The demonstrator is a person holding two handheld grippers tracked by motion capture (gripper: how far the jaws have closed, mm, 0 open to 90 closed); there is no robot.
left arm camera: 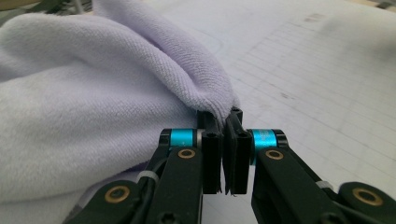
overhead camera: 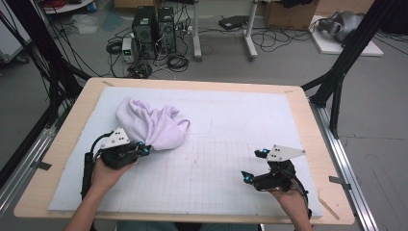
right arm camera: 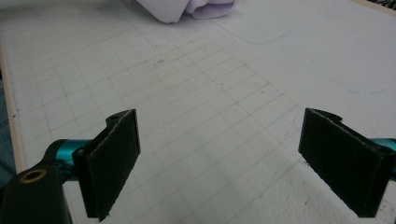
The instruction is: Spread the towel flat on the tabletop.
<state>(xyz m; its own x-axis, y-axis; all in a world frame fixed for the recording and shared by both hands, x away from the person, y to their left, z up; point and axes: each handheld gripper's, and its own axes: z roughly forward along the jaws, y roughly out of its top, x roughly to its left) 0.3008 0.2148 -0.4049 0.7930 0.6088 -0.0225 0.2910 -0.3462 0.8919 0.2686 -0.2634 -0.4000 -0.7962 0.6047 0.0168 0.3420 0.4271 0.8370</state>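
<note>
1. The left gripper (overhead camera: 142,149) has its jaws pressed together on a fold at the edge of the lilac cloth (overhead camera: 151,125); in the left gripper view the fabric (left arm camera: 93,107) drapes over the jaw tips and is pinched between the pads (left arm camera: 212,154).
2. The person's left hand (overhead camera: 106,174) holds that gripper just beside the near edge of the cloth, toward the person.
3. The cloth lies crumpled in a heap on the white gridded mat (overhead camera: 216,168), in its far left part.
4. The right gripper (overhead camera: 254,166) is well apart from the cloth, toward the near right part of the mat, held in the right hand (overhead camera: 288,195).
5. Its jaws are spread wide with nothing between them; in the right gripper view the two pads (right arm camera: 114,158) stand over bare mat (right arm camera: 210,116), and the cloth (right arm camera: 187,8) sits far ahead of them.
6. The mat covers a wooden table (overhead camera: 308,115), whose rim shows beyond the cloth and on both sides.
</note>
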